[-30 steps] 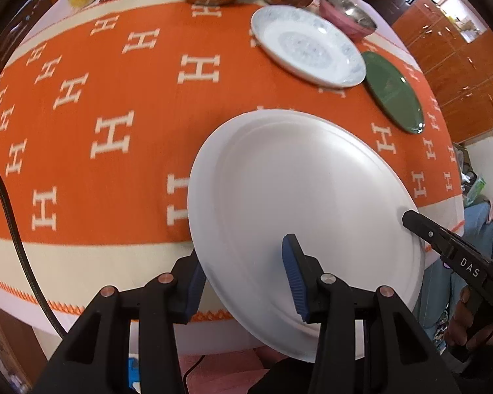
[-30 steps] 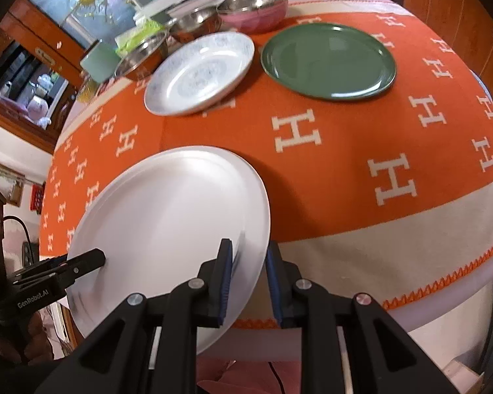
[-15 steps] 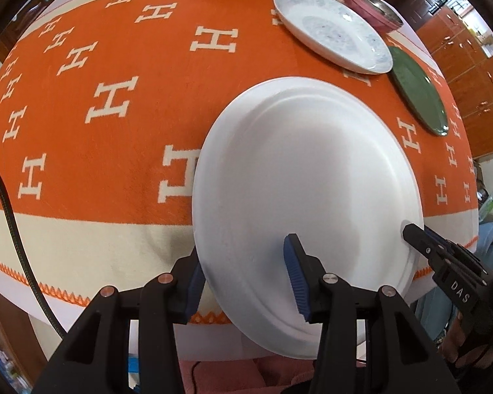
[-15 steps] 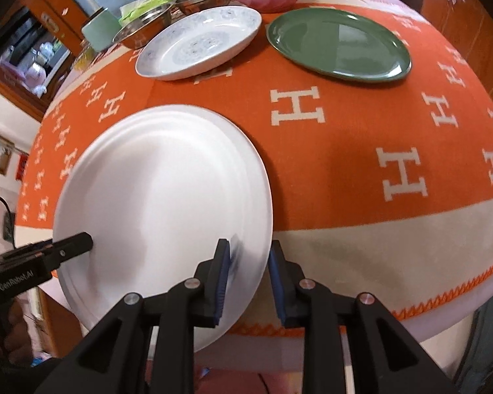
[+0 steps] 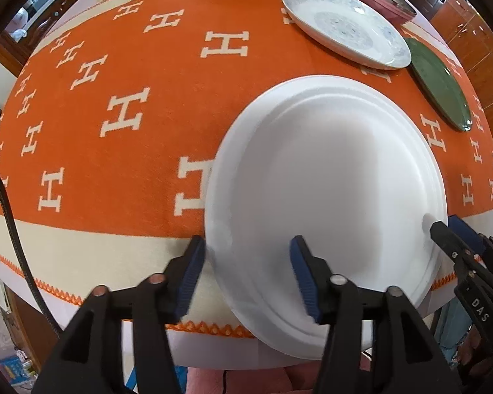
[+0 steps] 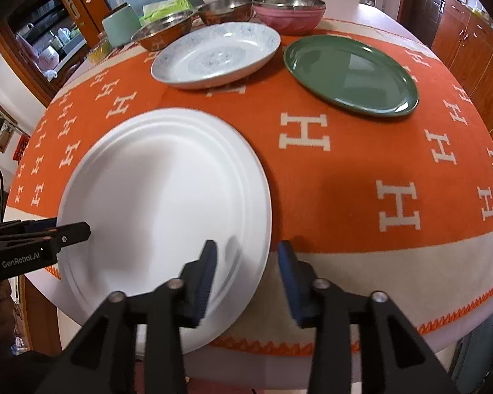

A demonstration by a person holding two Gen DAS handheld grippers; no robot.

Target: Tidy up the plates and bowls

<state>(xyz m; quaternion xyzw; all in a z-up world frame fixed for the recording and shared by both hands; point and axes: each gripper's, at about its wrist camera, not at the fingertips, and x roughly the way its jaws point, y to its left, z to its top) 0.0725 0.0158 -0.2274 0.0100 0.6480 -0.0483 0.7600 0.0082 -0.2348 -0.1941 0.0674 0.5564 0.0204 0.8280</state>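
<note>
So I've got the big white plate sitting flat on the orange H-pattern tablecloth, hanging a bit over the near table edge. My left gripper has just been opening, and its blue pads straddle the plate's rim without pressing on it, one outside and one over the plate. Same story for the right gripper: jaws just spread, rim between them, nothing pinched. Further back, the patterned shallow dish and the green plate sit side by side, well clear of the white one. Behind those, a row of bowls crowds the far edge: the pink bowl and two steel bowls, plus a mint container.
</note>
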